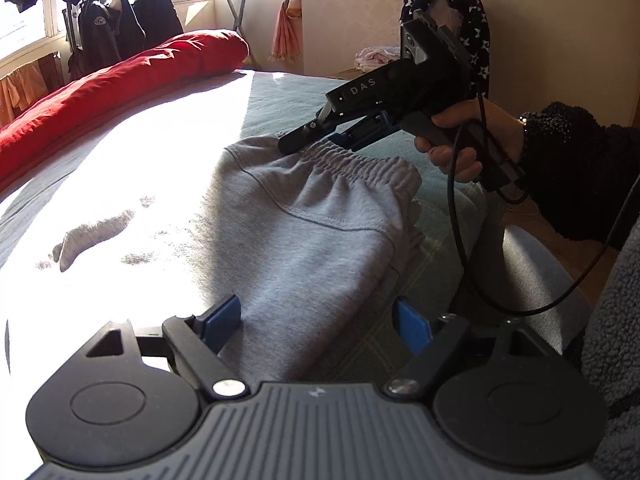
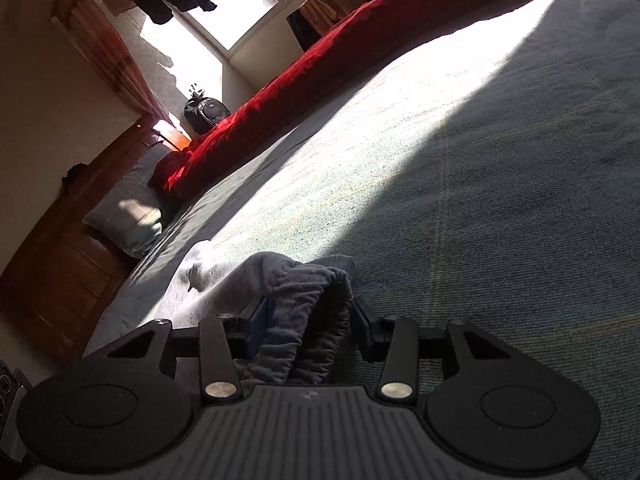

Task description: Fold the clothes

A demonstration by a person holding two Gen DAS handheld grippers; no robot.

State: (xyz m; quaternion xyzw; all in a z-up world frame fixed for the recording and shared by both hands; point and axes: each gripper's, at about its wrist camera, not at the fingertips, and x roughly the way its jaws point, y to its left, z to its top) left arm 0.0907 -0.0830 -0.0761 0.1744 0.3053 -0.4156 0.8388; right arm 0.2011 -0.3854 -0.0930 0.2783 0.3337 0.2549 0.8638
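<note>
Grey fabric is lying right under the left gripper [image 1: 316, 320], whose blue-padded jaws are standing wide apart, one pad on either side of the cloth, without pressing on it. This cloth is a pair of grey sweatpants [image 1: 304, 216], soft and heathered, with a gathered elastic waistband [image 1: 352, 162] and a curved seam running across the hip. It is lying flat on the bed [image 1: 280, 92], near the bed's near edge, partly in shadow and partly washed out by strong sunlight falling across the cover. Its long axis is running from the waistband, at the end away from the left gripper, back toward that gripper and on into the glare toward the bed's left side, where a patch of grey is showing through the light.

At the waistband the right gripper [image 1: 310, 138] is reaching in from the right, held by a hand [image 1: 460, 152] in a dark sleeve. In the right wrist view its jaws are standing partly open with the bunched, ribbed waistband [image 2: 304, 320] lying between them; the left pad is looking as if it is touching the fabric, while a gap is showing at the right pad, so a firm grip cannot be told.

Along the bed's far edge a red duvet [image 1: 120, 88] is lying rolled up.
</note>
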